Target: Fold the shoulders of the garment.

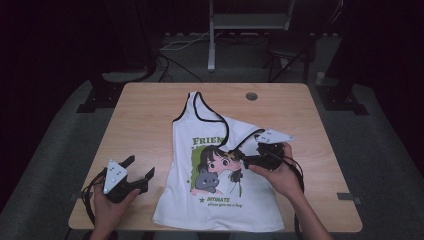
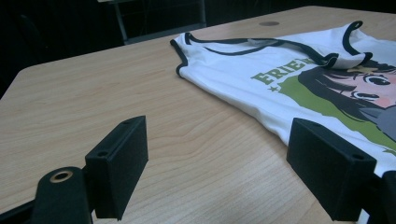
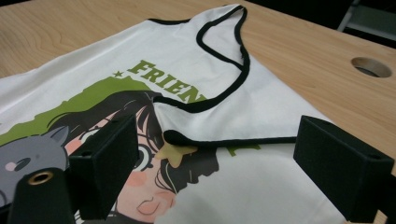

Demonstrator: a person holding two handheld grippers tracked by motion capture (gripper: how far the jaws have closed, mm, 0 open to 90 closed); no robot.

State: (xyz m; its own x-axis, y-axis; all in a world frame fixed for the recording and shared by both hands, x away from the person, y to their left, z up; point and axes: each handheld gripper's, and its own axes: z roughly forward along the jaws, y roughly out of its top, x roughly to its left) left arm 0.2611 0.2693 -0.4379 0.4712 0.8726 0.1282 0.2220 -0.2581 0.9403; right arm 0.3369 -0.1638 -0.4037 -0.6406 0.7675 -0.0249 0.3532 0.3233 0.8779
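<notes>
A wooden table carries a white tank top spread flat near its middle, hem toward the person and neck toward the far edge. The top has black trim along the neck and armholes, green lettering across the chest and a cartoon print of a dark-haired girl with a grey cat on a green patch, with a line of small green text under it. Its right shoulder strap is folded over onto the chest, so the right upper corner lies as a slanted flap across the print.

The high view takes in the whole garment, the round hole in the far part of the table and both hands. The right gripper hovers over the folded flap at the middle of the top; the left gripper sits over bare wood just beside the left edge of the top, near the hem.

The right gripper view brings the folded strap close, its black edge crossing the lettering and the girl's hair, with the jaws spread wide on either side and nothing between them. The left gripper view looks low across the wood at the top's side edge, its jaws likewise spread wide over bare table
</notes>
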